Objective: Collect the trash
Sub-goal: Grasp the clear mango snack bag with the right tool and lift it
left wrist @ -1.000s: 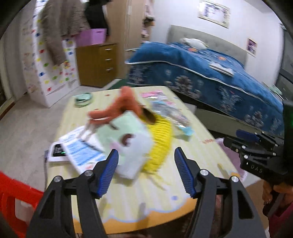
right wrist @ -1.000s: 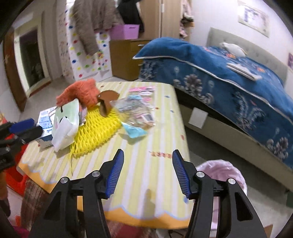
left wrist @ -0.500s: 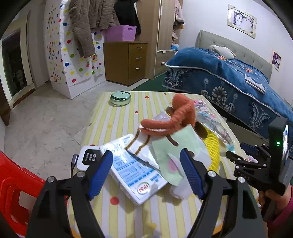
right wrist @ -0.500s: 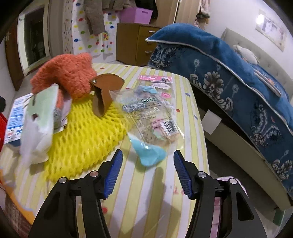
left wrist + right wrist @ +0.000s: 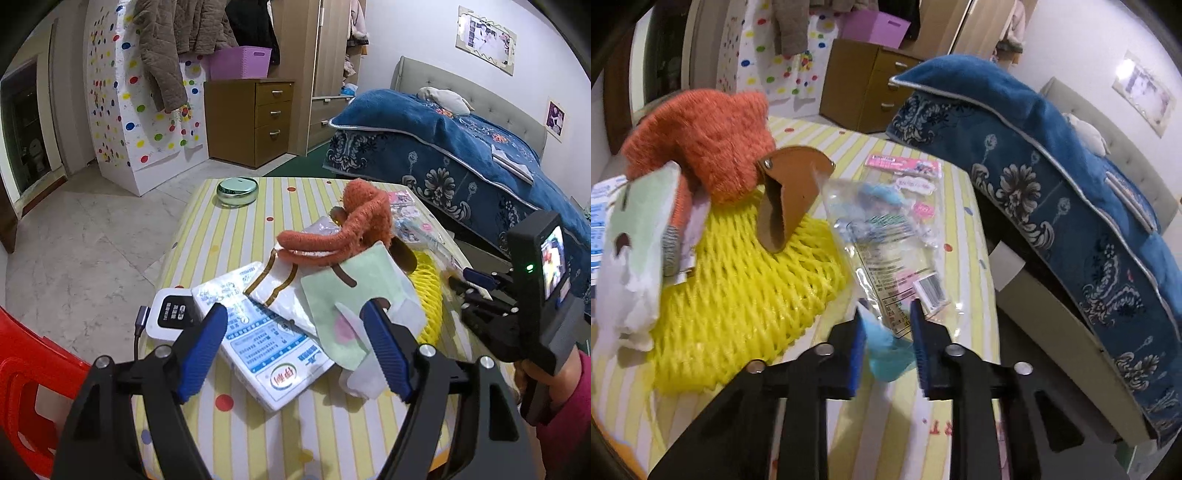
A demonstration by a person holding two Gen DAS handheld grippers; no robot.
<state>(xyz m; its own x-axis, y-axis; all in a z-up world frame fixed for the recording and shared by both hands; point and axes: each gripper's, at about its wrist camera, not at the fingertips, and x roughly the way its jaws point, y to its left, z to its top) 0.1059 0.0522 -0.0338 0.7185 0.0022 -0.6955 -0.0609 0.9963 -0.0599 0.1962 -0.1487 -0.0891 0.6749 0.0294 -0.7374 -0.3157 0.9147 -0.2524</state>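
Striped table [image 5: 236, 236], yellow and white, beside a blue-covered bed [image 5: 1052, 155].

Right gripper [image 5: 886, 332]: jaws narrow and closing, with a light blue scrap [image 5: 886, 354] and the near end of a clear plastic wrapper [image 5: 886, 251] between them, at the table's bed-side edge. Whether the pads already press, I cannot tell.

Left gripper [image 5: 295, 347]: jaws wide, holding nothing, above a printed tissue pack [image 5: 266, 343] near the table's front edge.

Middle of table: yellow foam net [image 5: 738, 280], with an orange knitted hat [image 5: 713, 144] and a brown leather piece [image 5: 786, 199] on it; a pale green and white bag [image 5: 351, 306] on its left.

Far edge: round green tin [image 5: 237, 190].

Left edge: white charger [image 5: 171, 317], cable attached.
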